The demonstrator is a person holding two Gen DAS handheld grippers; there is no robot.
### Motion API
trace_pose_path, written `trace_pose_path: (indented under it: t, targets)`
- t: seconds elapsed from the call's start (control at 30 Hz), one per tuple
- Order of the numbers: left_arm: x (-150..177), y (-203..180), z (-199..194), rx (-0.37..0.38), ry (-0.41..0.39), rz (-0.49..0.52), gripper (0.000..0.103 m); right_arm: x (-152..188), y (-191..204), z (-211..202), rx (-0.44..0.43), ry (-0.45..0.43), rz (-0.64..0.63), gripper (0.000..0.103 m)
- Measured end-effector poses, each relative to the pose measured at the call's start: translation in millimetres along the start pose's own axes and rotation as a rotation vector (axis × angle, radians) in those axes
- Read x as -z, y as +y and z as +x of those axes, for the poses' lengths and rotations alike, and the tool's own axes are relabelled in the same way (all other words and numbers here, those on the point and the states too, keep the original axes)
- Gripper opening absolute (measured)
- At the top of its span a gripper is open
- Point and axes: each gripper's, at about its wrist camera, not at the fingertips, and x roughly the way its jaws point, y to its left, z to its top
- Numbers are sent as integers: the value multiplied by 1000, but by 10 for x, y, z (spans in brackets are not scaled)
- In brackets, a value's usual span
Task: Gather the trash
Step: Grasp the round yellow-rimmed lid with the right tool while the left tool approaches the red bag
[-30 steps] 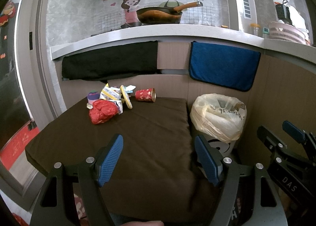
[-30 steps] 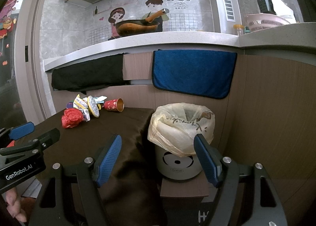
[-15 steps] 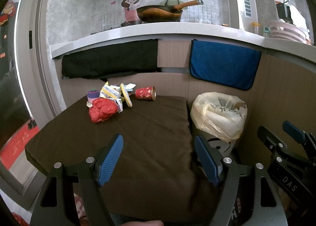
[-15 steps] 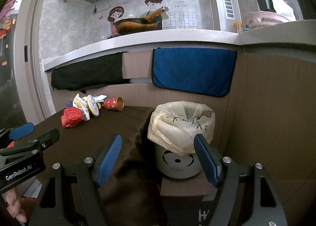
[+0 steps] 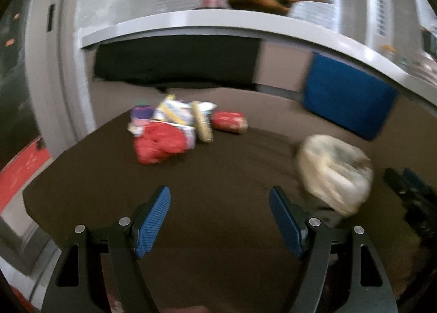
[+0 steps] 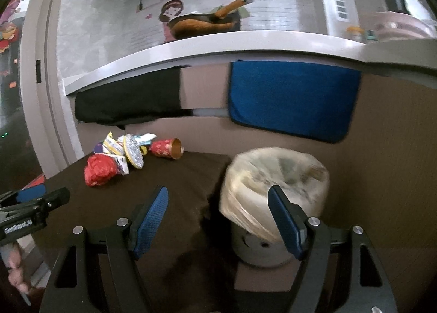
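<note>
- while both grippers, left (image 5: 220,198) and right (image 6: 218,198), are gaping wide and empty, trash (image 6: 123,158) is lying beyond.
- bin (image 6: 273,190) is standing beside the table (image 6: 177,176).
- lettering on the left gripper is blurring.

The left hand-held gripper (image 5: 220,205) is level, its blue-padded fingers (image 5: 153,220) spread wide with nothing between them. The right hand-held gripper (image 6: 218,205) is level too, its jaws equally wide apart and empty. A hand (image 6: 15,272) grips the left tool's handle from below
</note>
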Motion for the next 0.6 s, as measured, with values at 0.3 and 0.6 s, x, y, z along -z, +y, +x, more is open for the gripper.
trace_pose_path:
  t: [0.3,0.6]
  targets:
    - [-469,1104,1266,76,71,-187,72,-222,493,1019,-92,73,-88,73]
    - [-733,1438,2371,101,179,-272,67,-130,684,1767,-119,207,-97,73]
